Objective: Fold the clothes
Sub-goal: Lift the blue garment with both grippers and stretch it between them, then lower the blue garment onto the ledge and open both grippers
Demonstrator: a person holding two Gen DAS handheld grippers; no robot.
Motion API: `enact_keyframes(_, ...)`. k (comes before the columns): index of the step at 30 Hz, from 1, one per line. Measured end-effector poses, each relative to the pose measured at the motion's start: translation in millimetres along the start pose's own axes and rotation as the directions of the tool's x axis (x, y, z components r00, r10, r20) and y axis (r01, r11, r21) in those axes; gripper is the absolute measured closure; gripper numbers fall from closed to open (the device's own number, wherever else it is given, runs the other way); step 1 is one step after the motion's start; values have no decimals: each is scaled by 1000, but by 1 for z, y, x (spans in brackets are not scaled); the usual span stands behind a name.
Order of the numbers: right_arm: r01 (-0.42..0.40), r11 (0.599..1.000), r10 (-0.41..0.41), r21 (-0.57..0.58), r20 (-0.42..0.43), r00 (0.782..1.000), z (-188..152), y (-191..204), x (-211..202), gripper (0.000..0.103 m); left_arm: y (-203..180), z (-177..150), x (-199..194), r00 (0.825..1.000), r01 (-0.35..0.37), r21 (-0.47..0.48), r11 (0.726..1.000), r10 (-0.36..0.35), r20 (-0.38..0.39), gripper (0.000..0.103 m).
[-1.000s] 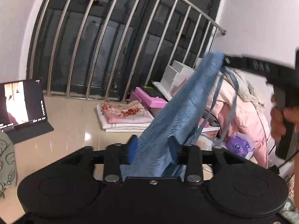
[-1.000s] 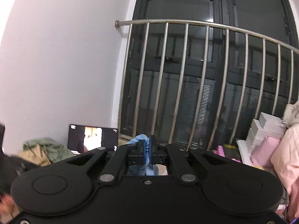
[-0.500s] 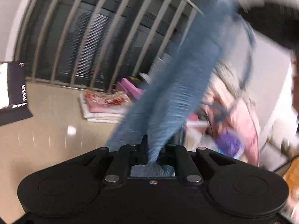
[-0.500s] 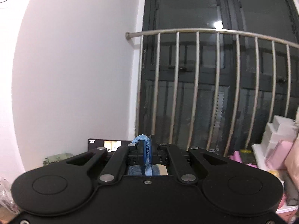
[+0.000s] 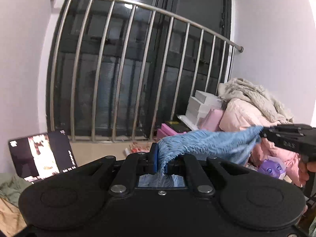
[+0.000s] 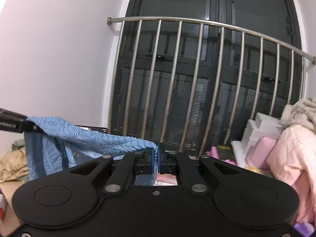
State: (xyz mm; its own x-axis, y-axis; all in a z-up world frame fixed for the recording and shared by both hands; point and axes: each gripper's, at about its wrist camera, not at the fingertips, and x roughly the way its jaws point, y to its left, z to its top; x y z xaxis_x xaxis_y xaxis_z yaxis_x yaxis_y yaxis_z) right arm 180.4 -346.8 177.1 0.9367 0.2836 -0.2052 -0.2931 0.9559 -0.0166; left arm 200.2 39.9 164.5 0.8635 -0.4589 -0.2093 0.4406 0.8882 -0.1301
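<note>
A light blue crinkled garment (image 5: 205,144) is stretched in the air between my two grippers. My left gripper (image 5: 161,163) is shut on one end of it. The cloth runs right to the other gripper's black tip (image 5: 276,135). In the right wrist view my right gripper (image 6: 158,161) is shut on the garment's (image 6: 94,140) top edge. From there the fabric spans left to the left gripper's tip (image 6: 23,126) and hangs down below it. A hand (image 5: 308,166) shows at the right edge.
A steel railing (image 5: 138,69) fronts dark glass doors. A lit tablet (image 5: 41,156) stands at the left. Pink and beige clothes (image 5: 254,114) are heaped at the right beside white boxes (image 5: 203,106). Folded clothes (image 5: 138,148) lie on the floor. Crumpled garments (image 6: 11,164) lie at the far left.
My left gripper closed on the blue garment and rose. The garment, which hung steeply from the right gripper, now spans nearly level between both grippers. The right gripper stayed shut on it.
</note>
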Motion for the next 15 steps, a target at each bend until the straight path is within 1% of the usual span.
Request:
enact_keyframes(2, -86, 996, 85, 28, 12, 996, 2, -4, -14, 101, 2, 11, -15, 999, 0, 7, 1000, 0, 47, 96)
enact_keyframes(3, -137, 989, 136, 52, 21, 990, 3, -6, -22, 101, 2, 17, -18, 998, -1, 13, 1000, 0, 65, 96)
enact_keyframes(5, -247, 961, 244, 122, 41, 969, 4, -13, -34, 101, 0, 31, -19, 996, -5, 34, 999, 2, 88, 96)
enact_keyframes(6, -305, 938, 300, 168, 52, 952, 4, -18, -38, 101, -3, 39, -9, 997, -11, 50, 999, 7, 73, 96)
enact_keyframes(7, -332, 924, 326, 189, 62, 943, 2, -20, -41, 101, -7, 47, 1, 998, -16, 66, 998, 13, 57, 96)
enact_keyframes(8, -338, 918, 331, 206, 70, 941, -3, -21, -42, 100, -13, 49, 21, 1000, -15, 75, 997, 14, 19, 96)
enact_keyframes(10, -334, 908, 331, 251, 55, 942, -16, -29, -33, 100, -23, 53, 62, 998, -12, 94, 995, 18, -56, 95)
enact_keyframes(12, -307, 899, 318, 312, 16, 948, -34, -40, -17, 101, -32, 37, 110, 989, -14, 106, 994, 29, -142, 95)
enact_keyframes(13, -283, 890, 307, 357, -12, 952, -48, -48, -4, 100, -36, 29, 134, 982, -15, 111, 994, 35, -185, 95)
enact_keyframes(14, -255, 879, 297, 403, -43, 954, -62, -58, 9, 100, -36, 12, 164, 969, -14, 93, 996, 37, -244, 95)
enact_keyframes(15, -220, 865, 284, 452, -79, 955, -79, -67, 22, 100, -36, -6, 194, 952, -15, 75, 997, 37, -303, 94)
